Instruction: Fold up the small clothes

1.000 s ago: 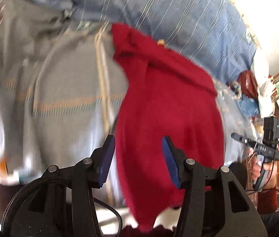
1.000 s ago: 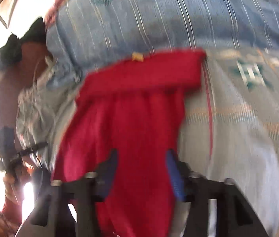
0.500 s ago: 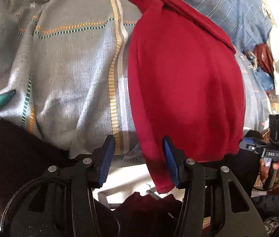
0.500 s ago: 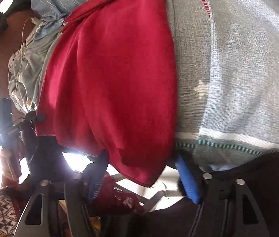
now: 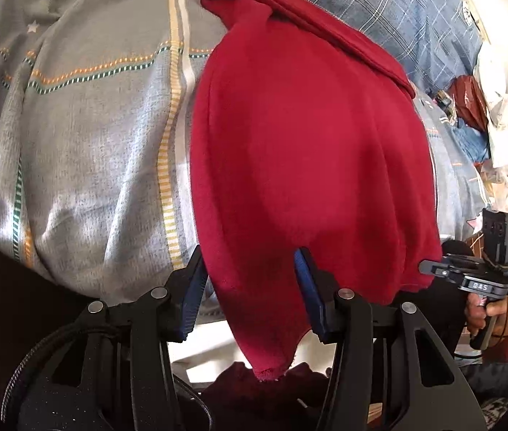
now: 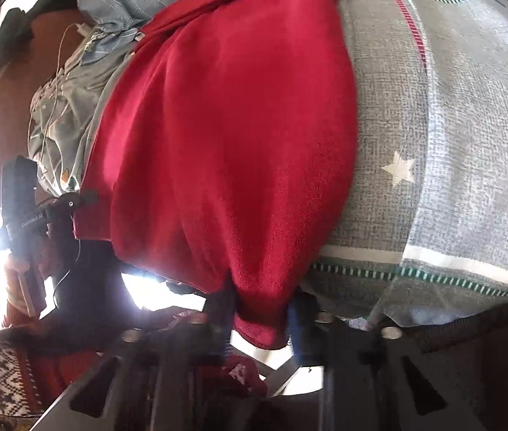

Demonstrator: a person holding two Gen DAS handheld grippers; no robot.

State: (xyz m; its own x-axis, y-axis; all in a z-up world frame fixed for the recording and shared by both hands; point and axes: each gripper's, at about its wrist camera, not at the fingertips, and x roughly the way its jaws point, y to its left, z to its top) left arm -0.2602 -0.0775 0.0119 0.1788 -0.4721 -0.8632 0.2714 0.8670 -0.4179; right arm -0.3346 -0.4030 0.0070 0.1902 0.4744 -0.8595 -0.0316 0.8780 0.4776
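A red garment (image 5: 300, 143) lies spread flat on a grey patterned bedsheet (image 5: 92, 125), with its near hem hanging over the bed's edge. My left gripper (image 5: 250, 287) is open, and the garment's near left corner hangs loosely between its blue pads (image 5: 309, 298). In the right wrist view the same red garment (image 6: 225, 125) fills the middle. My right gripper (image 6: 259, 314) is blurred; its jaws are closing, and the near right corner is bunched and pinched between them.
A blue checked quilt (image 5: 379, 10) lies beyond the garment. Heaped clothes (image 5: 494, 125) sit at the far right of the bed. A hand (image 5: 484, 319) holding the other gripper shows at the right edge. A white cable (image 6: 52, 82) lies on the bedding.
Both grippers came down toward the garment's near hem. The right jaws went from wide apart to pinched on the corner. The left jaws kept their width.
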